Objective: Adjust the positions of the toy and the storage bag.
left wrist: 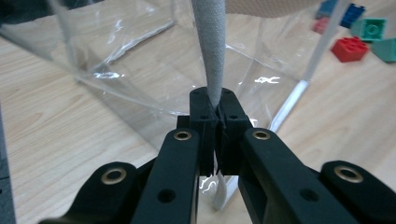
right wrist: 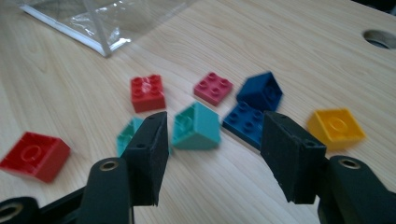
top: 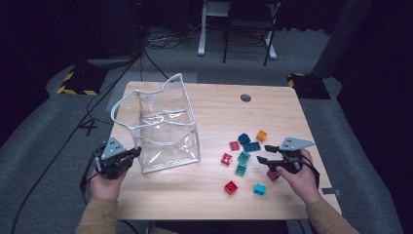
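Note:
A clear plastic bag [top: 168,141] with white trim stands open on the left half of the wooden table [top: 214,204]. My left gripper [top: 132,154] is shut on the bag's white edge band [left wrist: 211,56] at its near left corner. Several toy bricks lie at the right: red [top: 231,187], cyan [top: 259,189], teal [top: 244,157], dark blue [top: 244,138], orange [top: 261,135]. My right gripper [top: 264,154] hovers open just above them. In the right gripper view its jaws [right wrist: 215,123] frame a teal brick [right wrist: 196,126] without touching it, with a blue plate [right wrist: 245,122] and a yellow brick [right wrist: 336,124] beside.
A round cable hole [top: 246,97] sits near the table's far edge. A magenta brick [top: 272,174] lies partly under the right hand. Bare wood stretches between the bag and the bricks. Cables and furniture legs [top: 200,46] lie on the floor beyond.

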A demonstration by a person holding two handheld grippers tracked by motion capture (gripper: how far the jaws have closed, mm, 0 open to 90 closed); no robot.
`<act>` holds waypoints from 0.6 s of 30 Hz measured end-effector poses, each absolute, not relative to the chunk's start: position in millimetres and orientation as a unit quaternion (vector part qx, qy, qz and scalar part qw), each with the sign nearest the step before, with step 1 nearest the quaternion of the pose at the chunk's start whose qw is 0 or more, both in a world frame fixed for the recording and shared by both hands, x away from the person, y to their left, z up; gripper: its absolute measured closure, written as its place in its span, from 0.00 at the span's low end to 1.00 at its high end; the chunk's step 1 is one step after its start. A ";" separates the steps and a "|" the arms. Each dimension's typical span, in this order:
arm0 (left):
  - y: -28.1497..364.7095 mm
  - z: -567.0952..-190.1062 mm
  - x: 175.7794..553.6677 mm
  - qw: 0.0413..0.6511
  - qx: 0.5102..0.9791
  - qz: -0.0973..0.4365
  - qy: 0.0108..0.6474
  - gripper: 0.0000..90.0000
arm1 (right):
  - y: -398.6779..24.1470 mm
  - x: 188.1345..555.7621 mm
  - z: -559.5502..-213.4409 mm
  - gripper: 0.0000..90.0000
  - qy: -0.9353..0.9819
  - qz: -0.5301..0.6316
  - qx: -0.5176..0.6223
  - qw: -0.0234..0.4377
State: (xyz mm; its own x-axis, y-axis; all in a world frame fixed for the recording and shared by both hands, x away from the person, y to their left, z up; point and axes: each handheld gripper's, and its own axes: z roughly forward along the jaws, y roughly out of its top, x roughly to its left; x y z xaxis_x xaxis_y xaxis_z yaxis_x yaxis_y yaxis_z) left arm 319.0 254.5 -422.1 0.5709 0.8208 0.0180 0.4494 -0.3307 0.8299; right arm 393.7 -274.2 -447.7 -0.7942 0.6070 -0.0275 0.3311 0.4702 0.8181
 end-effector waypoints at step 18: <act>224.7 -417.6 278.0 0.424 0.801 0.212 0.366 0.97 | -162.6 397.5 -434.5 0.64 0.870 0.456 0.162 0.097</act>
